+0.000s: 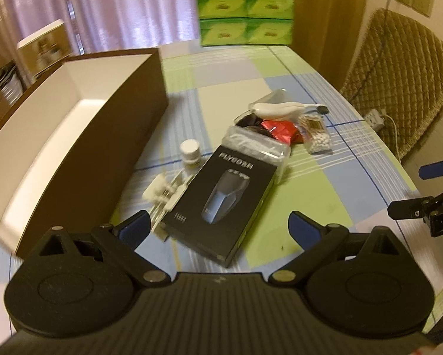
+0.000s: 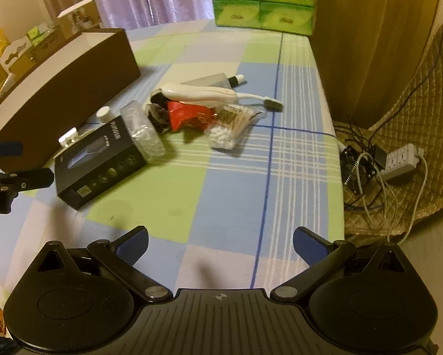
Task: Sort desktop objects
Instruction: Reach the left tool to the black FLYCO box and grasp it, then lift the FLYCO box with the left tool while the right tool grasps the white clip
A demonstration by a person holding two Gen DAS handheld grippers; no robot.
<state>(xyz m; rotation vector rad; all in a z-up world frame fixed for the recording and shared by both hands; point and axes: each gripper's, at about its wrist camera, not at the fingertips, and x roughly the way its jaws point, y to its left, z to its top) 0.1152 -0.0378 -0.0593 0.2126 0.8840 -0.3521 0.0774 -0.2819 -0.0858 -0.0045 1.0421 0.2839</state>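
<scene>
A checked cloth in green, blue and white covers the worktop, lilac curtains hang at the top left and green cartons are stacked at the top centre. Both tongs are spread wide and carry nothing: the left tongs hang low at centre frame, right over the near end of the shaver box, while the right tongs hover above bare cloth, well apart from everything.

The clutter sits mid-frame in both views. The shaver box is black, flat and glossy, with a printed shaver on its lid. Its far end lies over a clear plastic box. Just beside it are a white bottle and a white plastic piece. Behind lie a red packet, a bag of swabs and a white toothbrush across the top of the heap. The brown bin with a white lining stands open at the left, close to the pile.

The shaver box looks like the pick. Best to straddle its narrow width, come down square and close on the long sides, because that slick card could slip. Lift straight up so the clear box underneath isn't dragged.
</scene>
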